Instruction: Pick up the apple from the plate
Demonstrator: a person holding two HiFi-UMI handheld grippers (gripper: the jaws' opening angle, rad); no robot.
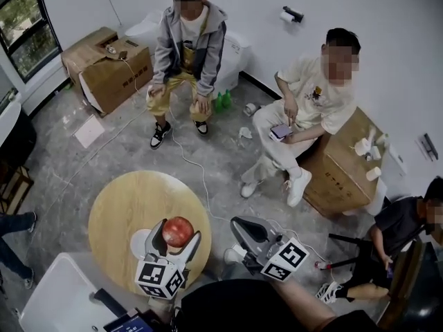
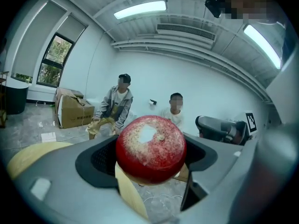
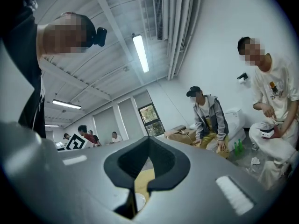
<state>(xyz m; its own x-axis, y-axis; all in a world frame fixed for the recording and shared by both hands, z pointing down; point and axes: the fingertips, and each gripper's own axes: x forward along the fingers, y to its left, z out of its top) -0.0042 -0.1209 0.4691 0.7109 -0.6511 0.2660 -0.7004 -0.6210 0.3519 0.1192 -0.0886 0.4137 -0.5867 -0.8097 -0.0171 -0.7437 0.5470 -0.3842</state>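
A red apple [image 1: 178,231] with a pale speckled top is held between the jaws of my left gripper [image 1: 176,241], which is shut on it and lifted above the round wooden table [image 1: 124,206]. In the left gripper view the apple [image 2: 151,148] fills the middle between the two grey jaws. The white plate [image 1: 140,242] lies on the table just left of and under that gripper, partly hidden. My right gripper [image 1: 242,228] hangs off the table's right side, shut and with nothing in it; its jaws [image 3: 140,183] meet in the right gripper view.
Two people sit against the far wall, one in a grey jacket [image 1: 187,43], one in a white shirt [image 1: 315,102]. Cardboard boxes [image 1: 111,64] stand at back left and right [image 1: 346,164]. A cable [image 1: 201,178] runs across the floor. A white chair [image 1: 59,296] is near left.
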